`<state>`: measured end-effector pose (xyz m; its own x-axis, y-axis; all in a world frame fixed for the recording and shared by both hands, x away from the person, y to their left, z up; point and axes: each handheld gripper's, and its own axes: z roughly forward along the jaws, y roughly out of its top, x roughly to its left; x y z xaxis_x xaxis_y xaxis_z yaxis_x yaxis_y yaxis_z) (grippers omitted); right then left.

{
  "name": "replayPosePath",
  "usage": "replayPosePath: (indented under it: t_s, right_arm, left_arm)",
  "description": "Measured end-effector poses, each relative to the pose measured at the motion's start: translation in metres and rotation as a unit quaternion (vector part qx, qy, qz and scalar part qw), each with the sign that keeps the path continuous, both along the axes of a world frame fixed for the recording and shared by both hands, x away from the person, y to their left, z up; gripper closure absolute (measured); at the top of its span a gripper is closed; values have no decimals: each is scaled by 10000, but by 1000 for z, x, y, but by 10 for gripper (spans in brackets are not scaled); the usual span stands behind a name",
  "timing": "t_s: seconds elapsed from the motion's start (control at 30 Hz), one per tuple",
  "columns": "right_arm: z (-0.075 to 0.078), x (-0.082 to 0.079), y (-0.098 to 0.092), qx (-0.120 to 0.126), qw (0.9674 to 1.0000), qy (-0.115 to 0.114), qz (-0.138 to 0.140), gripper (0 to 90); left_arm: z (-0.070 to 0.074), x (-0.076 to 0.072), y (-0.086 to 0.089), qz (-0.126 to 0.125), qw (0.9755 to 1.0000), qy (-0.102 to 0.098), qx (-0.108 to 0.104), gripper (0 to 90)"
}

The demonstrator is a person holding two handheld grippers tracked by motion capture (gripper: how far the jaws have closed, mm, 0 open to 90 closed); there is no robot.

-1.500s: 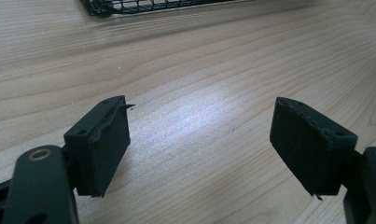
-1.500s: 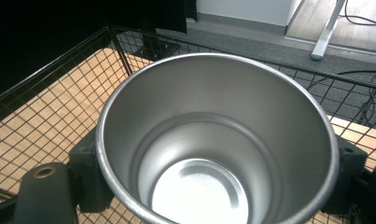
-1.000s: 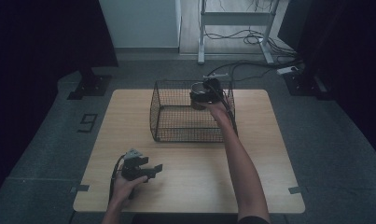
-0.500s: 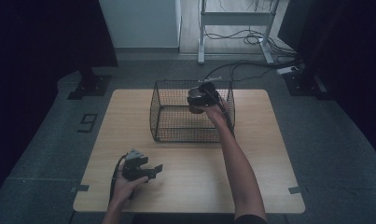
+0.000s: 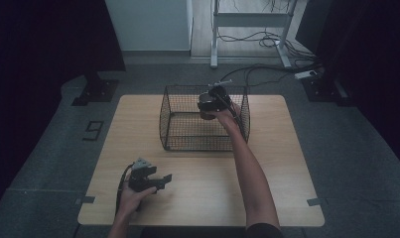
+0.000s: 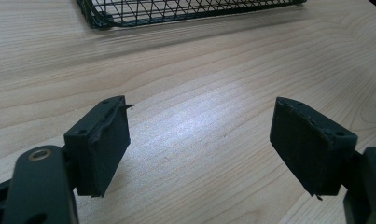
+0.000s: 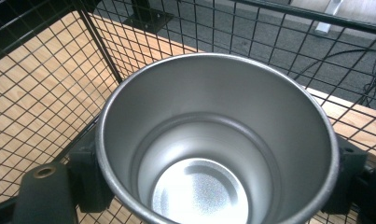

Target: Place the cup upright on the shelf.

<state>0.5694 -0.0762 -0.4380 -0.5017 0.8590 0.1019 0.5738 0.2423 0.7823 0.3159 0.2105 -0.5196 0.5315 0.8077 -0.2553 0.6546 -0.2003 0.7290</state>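
— What's changed since a second ago?

— The right hand-held gripper (image 5: 212, 101) has shifted a little leftward, away from the far right corner of the wire basket (image 5: 173, 106), and dropped lower into it, carrying the metal cup (image 7: 213, 140) along. The left hand-held gripper (image 5: 160, 179) hasn't budged from its spot on the tabletop (image 5: 287, 163).

— Where's the cup now?

— Inside the basket, near the back wall and right of the middle, clamped between the right jaws. From the right gripper view you look straight down into its open mouth; the jaws press on its outer wall on both sides.

— Anything you can't make out?

— From above, the cup is just a dark blob under the hand, half lost behind the mesh. Whether its base already touches the basket floor I cannot tell. In the right gripper view the cup covers most of the jaws, and its near rim is cut off at the bottom edge.

— And the arms?

— The right forearm stretches long across the tabletop and over the basket's near wall, wrist bent down. The left hand rests close to the near edge, jaws spread wide with bare wood between them, pointing towards the basket's front rim.
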Motion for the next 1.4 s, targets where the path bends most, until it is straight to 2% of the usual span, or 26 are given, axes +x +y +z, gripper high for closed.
replayPosePath:
  t_s: [0.43, 0.67, 1.07, 1.4]
  right_arm:
    - [-12, 13, 9, -94, 9998, 122, 137, 185]
    - [-26, 18, 11, -135, 9991, 328, 242, 185]
    - [-39, 21, 14, -325, 9978, 495, 313, 184]
    - [-43, 22, 15, -409, 9967, 608, 336, 184]
  left_arm:
    - [1, 0, 5, 69, 10000, -14, -25, 201]
    - [0, 1, 6, 88, 10000, -4, -35, 201]
    - [1, 1, 8, 115, 9999, -16, -36, 201]
    - [1, 0, 8, 91, 9999, -53, -48, 201]
